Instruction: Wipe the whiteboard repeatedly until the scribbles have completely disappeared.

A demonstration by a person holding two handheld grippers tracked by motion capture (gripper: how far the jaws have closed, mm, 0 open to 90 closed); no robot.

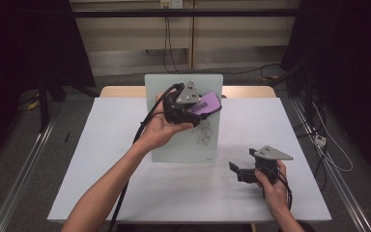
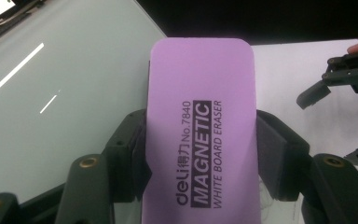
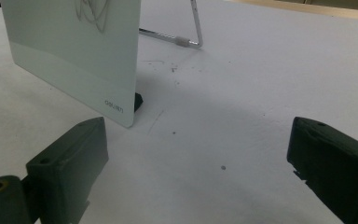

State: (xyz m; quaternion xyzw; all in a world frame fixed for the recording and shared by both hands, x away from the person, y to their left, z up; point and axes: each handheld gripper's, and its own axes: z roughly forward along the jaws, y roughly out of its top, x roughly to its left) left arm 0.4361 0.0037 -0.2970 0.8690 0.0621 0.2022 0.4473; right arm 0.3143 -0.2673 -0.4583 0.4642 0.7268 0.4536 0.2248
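While the left gripper [image 1: 193, 107] pinches the eraser [image 1: 206, 103], wipe toward six o'clock over the board's [image 1: 162, 87] scribble [image 1: 204, 133]; right gripper [image 1: 241, 170] gapes idle.

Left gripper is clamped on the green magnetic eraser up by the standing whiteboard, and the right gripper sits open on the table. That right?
Not quite: the eraser is purple, not green, as the left gripper view shows. The rest holds: the left gripper is clamped on it up by the standing whiteboard, and the right gripper sits open on the table.
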